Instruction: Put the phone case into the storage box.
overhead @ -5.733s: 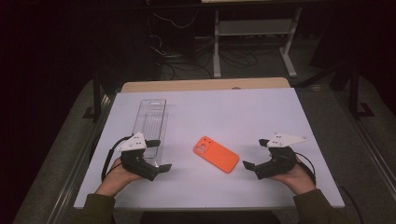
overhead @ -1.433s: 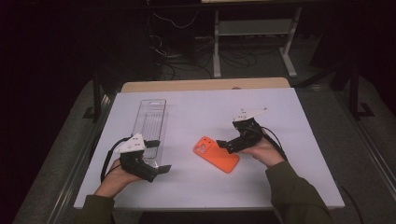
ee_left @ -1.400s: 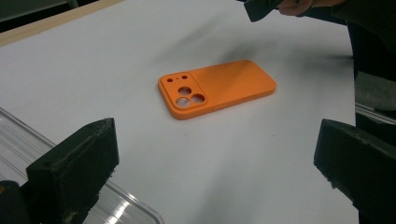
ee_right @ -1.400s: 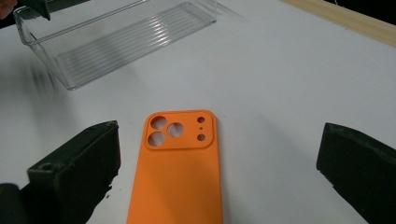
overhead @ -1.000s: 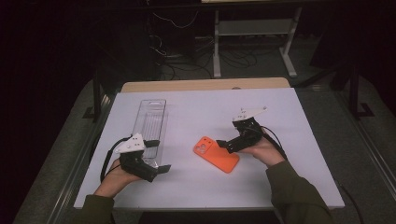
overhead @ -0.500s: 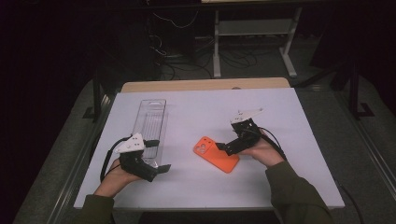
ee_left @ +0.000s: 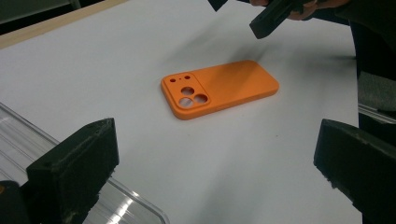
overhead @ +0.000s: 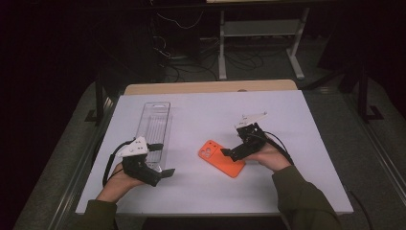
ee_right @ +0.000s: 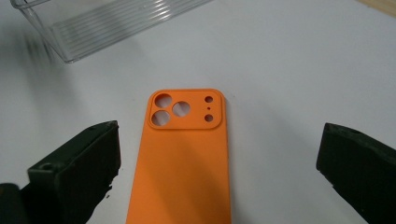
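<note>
A: What has changed over the last few seconds?

B: The right gripper (overhead: 229, 153) was out at the table's right side. It has come in and now sits at the right end of the orange phone case (overhead: 221, 158), jaws spread wide, gripping nothing. In the last half second it barely shifted. The left gripper (overhead: 162, 159) has stayed where it was, beside the clear plastic tray (overhead: 154, 125), jaws also wide apart and empty.

A: And the case itself?

B: It has not moved. It lies flat, back side up, near the middle of the white table (overhead: 201, 110), slanted, with its camera cutouts toward the tray.

A: What do the gripper views add?

B: The right gripper view looks straight along the case (ee_right: 187, 154): the case runs up between the two jaws, with bare table on either side of it, so the jaws straddle it without touching. It also shows the tray's ribbed floor and rounded corner (ee_right: 93, 28). The left gripper view shows the case (ee_left: 219, 88) from the side, well ahead of its own jaws, with a jaw tip of the right gripper hanging above its far end.

A: Room to move?

B: Bare white surface lies all around the case. The tray is well apart on the left, and the table's near and far edges are both distant from it.
</note>
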Demonstrator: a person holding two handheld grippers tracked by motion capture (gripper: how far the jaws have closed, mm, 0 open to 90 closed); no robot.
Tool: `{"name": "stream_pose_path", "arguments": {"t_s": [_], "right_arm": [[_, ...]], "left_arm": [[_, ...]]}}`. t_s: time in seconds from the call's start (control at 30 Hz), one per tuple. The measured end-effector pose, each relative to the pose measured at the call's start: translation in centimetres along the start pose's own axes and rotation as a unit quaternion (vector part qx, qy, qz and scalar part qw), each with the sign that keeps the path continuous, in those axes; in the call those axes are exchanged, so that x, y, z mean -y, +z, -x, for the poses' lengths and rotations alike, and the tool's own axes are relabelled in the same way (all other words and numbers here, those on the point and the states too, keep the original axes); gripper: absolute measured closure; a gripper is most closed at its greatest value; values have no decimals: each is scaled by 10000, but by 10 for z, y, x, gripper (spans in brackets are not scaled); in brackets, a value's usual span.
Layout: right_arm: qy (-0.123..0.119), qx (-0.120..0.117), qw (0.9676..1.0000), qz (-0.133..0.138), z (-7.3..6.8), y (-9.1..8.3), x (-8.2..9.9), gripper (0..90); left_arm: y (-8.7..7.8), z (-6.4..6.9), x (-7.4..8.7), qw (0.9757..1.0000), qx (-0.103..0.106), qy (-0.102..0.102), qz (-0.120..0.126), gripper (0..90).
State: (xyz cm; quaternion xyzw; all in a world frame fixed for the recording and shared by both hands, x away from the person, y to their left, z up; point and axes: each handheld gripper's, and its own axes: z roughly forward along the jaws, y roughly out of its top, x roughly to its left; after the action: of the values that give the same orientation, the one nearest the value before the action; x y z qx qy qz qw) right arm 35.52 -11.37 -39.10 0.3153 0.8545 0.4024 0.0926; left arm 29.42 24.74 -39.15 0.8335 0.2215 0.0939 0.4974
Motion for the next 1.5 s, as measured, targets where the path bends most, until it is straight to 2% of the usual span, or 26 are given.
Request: {"name": "stream_pose_path", "arguments": {"t_s": [0.77,1.03,1.5], "right_arm": [[-119,0,9990,-432,-5,11,4,0],[-201,-35,9979,-613,-9,16,6,0],[-210,-45,9960,-866,-12,25,10,0]], "left_arm": [[0,0,0,10000,1,-2,-8,0],[0,0,0,10000,1,7,6,0],[-1,0,0,10000,-1,-1,15,0]]}}
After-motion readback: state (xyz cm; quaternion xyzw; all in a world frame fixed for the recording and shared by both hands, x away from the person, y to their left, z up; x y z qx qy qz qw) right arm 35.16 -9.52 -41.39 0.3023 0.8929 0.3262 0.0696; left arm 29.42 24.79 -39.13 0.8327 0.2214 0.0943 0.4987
